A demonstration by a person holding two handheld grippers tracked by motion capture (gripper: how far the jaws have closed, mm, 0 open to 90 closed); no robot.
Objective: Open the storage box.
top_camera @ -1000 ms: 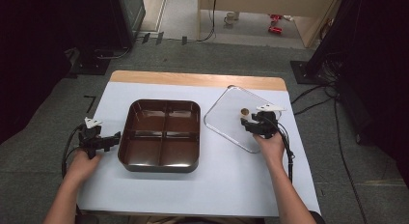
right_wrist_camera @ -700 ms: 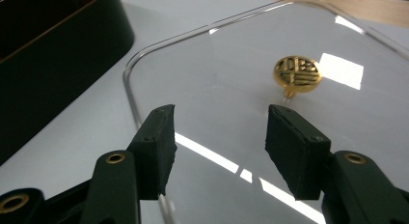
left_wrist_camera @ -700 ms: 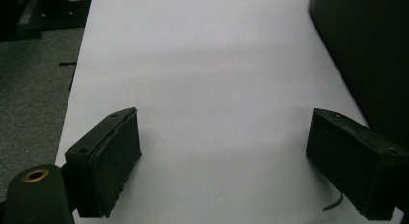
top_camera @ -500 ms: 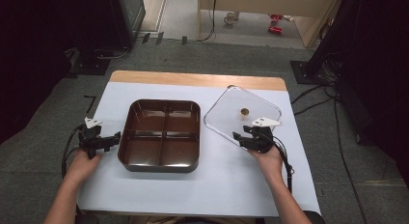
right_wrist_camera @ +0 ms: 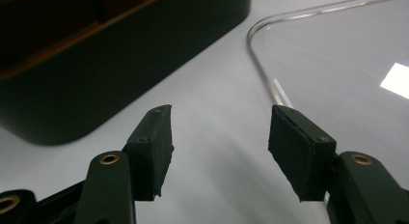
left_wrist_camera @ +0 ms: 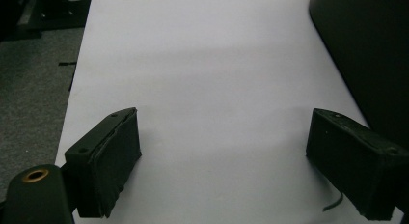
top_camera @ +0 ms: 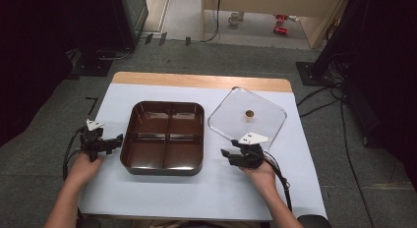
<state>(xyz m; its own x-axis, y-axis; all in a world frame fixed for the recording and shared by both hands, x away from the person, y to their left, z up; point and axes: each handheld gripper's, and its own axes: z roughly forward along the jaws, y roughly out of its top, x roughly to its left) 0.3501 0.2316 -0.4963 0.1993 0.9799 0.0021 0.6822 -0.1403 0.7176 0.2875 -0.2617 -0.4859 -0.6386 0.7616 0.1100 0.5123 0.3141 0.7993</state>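
A dark brown tray [top_camera: 129,139] with four compartments sits mid-table. To its right a clear square lid [top_camera: 265,121] with a small brown knob [top_camera: 250,113] lies flat. My right gripper [top_camera: 226,156] hovers just in front of the lid's near corner and points left toward the tray. Its jaws have just been opening, with nothing between them. In the right gripper view the right gripper [right_wrist_camera: 222,115] stands between the tray's wall [right_wrist_camera: 120,64] and the lid's rim [right_wrist_camera: 260,60]. My left gripper [top_camera: 117,140] rests left of the tray. In the left gripper view it [left_wrist_camera: 224,120] gapes wide over bare table.
A white sheet [top_camera: 162,188] covers the table, and a wooden strip [top_camera: 196,81] shows at the far edge. Cables [top_camera: 282,181] trail from both grippers toward the person. Grey floor and dark equipment stands surround the table.
The right gripper has drawn back from the lid's near edge toward the person and to the left, down to the table in front of the lid. The left gripper has stayed put.
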